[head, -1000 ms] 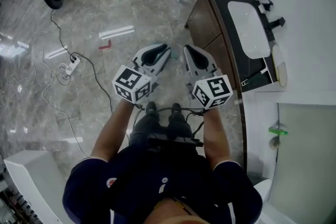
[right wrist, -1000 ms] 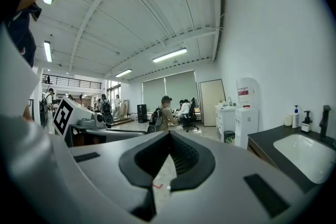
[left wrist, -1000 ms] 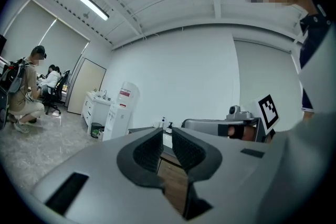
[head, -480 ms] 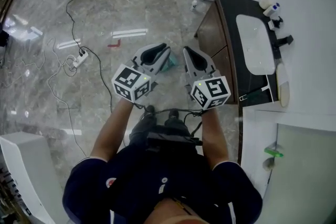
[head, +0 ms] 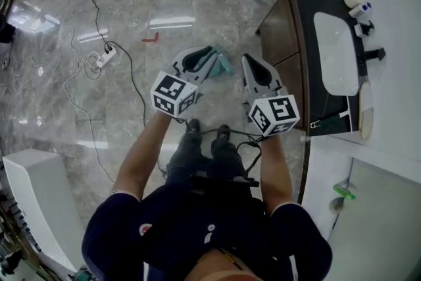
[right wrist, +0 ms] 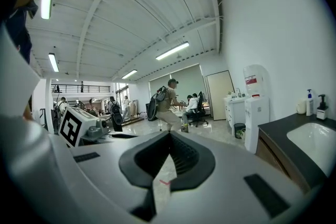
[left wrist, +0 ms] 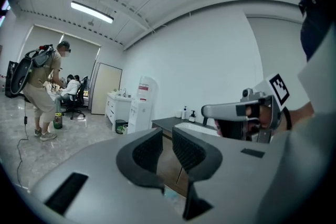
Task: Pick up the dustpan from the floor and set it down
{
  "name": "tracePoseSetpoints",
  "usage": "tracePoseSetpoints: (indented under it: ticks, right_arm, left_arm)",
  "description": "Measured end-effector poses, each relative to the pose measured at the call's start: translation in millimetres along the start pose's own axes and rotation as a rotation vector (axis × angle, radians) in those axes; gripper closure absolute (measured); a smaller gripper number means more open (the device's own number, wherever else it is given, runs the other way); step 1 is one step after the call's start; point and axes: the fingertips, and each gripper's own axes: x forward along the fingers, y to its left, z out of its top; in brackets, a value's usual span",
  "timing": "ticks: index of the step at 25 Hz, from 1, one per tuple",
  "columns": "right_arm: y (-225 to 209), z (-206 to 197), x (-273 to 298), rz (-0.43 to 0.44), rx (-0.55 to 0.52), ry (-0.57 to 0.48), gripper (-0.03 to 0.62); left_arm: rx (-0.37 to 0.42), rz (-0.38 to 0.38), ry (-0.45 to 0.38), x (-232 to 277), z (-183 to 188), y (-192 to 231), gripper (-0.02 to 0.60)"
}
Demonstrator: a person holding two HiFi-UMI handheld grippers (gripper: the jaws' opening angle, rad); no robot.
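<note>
A teal dustpan lies on the grey marble floor, partly hidden behind my left gripper. A sliver of the dustpan also shows below the jaws in the left gripper view. My left gripper hovers just left of it, held about level, its jaws open by a narrow gap with nothing between them. To the right of the dustpan my right gripper is shut and empty; its pads meet at the tips. Neither gripper touches the dustpan.
A dark vanity counter with a white sink runs along the right. A power strip and cables trail over the floor at left. A white cabinet stands lower left. A person with a backpack stands farther off.
Both grippers have sunk and moved forward over the floor. The teal dustpan, hidden a second ago, now shows between them. Jaws unchanged.
</note>
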Motion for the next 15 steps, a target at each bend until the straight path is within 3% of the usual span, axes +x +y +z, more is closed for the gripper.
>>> tracePoseSetpoints:
  ticks: [5,15]
  right_arm:
    - [-13.7,-46.1,26.1,-0.016,0.025,0.065,0.588]
    - [-42.1,-139.0,60.0,-0.077,0.056,0.153,0.588]
  left_arm:
    - [-0.016,0.044,0.12,16.4,-85.8,40.3,0.517]
    - [-0.001,0.016,0.293,70.4,-240.1,81.9,0.517]
